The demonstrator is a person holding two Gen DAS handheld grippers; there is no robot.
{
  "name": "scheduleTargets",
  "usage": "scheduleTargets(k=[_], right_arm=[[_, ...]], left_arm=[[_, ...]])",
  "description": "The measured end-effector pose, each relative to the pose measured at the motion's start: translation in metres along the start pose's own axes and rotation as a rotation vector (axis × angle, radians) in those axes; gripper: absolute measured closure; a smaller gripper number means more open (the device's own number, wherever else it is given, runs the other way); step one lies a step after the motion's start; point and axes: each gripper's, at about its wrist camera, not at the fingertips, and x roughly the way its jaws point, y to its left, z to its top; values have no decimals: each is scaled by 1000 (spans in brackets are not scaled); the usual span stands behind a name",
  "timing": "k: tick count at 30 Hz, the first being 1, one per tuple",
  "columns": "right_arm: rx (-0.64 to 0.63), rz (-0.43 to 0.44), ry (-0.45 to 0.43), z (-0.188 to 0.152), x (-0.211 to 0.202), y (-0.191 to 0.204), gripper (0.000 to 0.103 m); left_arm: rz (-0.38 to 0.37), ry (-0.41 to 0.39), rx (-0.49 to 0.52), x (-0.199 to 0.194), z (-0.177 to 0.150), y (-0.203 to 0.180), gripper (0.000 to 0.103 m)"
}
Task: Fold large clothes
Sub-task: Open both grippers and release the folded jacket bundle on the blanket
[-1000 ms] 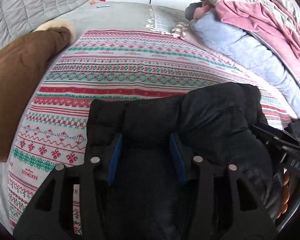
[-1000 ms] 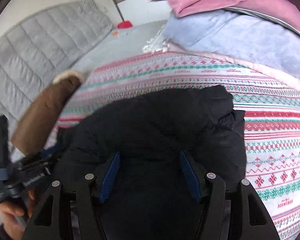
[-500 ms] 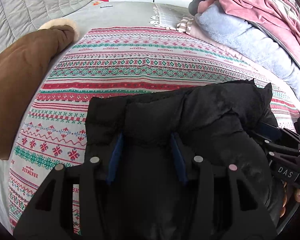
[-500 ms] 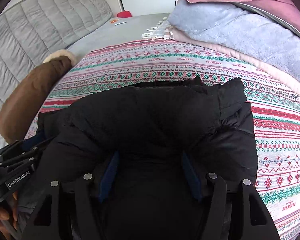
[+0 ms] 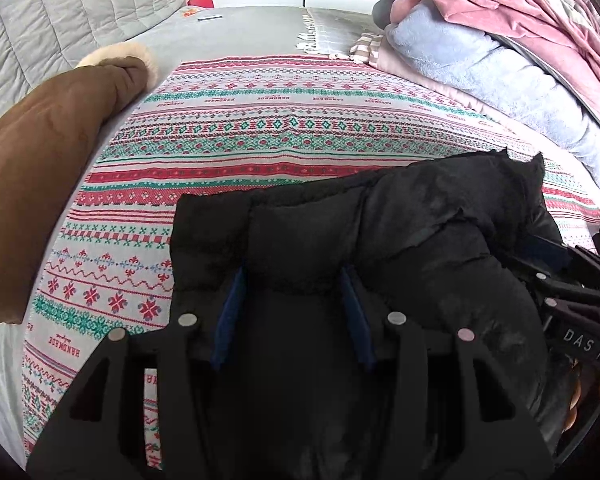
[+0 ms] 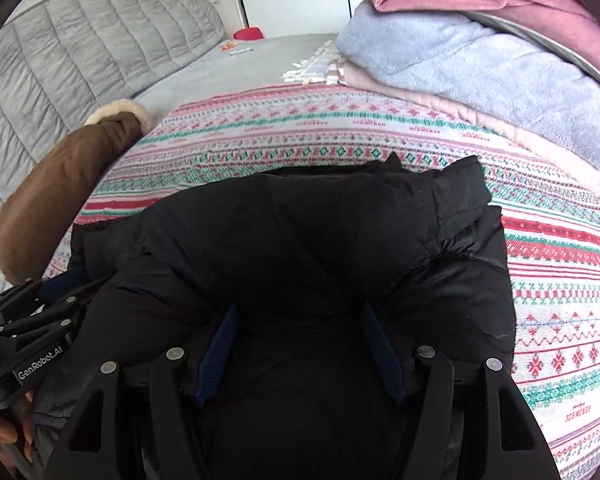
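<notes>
Black puffer jacket point(image 5: 380, 232) on patterned blanket point(image 5: 260, 128); left tongs point(image 5: 294, 280) and right tongs point(image 6: 300, 316) spread, gripping jacket folds.

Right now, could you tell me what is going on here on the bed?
A person is folding a black puffer jacket on a patterned blanket spread over the bed. Each hand holds a tool: the left tool and the right tool both have bulky jacket fabric between their fingers, side by side, with the jacket bunched into a thick fold. A brown coat lies to the left, and a pile of pink and blue bedding sits to the right.
</notes>
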Motion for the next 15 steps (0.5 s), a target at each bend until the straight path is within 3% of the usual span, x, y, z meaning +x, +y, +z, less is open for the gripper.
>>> scheduleTargets(k=[8, 15], right_arm=[[24, 14, -47, -6, -58, -11, 27], [137, 64, -71, -28, -106, -48, 26]], left_arm=[[-57, 1, -7, -43, 0, 13, 50], [-118, 16, -22, -77, -26, 43, 42]])
